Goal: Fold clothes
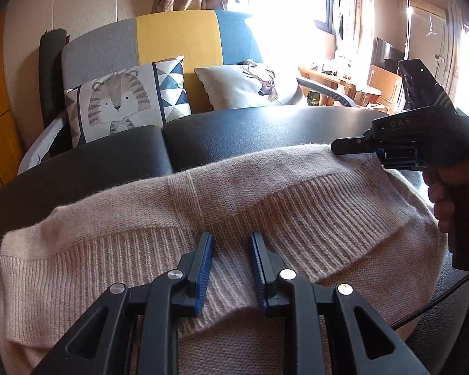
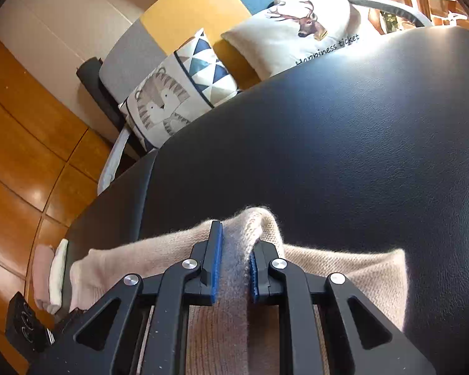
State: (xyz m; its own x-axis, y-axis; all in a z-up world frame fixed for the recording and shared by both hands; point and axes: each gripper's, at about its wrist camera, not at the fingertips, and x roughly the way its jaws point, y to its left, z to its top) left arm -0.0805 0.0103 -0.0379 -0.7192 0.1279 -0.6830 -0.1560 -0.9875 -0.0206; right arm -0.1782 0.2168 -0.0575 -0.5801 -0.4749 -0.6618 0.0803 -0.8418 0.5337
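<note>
A beige knit sweater (image 1: 265,187) lies spread on a black leather surface (image 1: 234,131), its ribbed hem band running across the left wrist view. My left gripper (image 1: 231,240) sits low over that band, its blue-padded fingers (image 1: 207,259) closed on a bunched ridge of the ribbing. My right gripper (image 1: 336,148), held by a hand (image 1: 447,193), grips the sweater's far right edge. In the right wrist view the right gripper (image 2: 236,234) is shut on a raised fold of the sweater (image 2: 344,268), which peaks between the pads.
Beyond the black surface (image 2: 328,125) stands a grey, yellow and blue sofa (image 1: 178,34) with a tiger cushion (image 1: 122,100) and a deer cushion (image 1: 250,84). Folded clothes (image 2: 47,275) lie at the surface's left end above a wooden floor (image 2: 22,143). A cable (image 1: 437,297) trails at the right.
</note>
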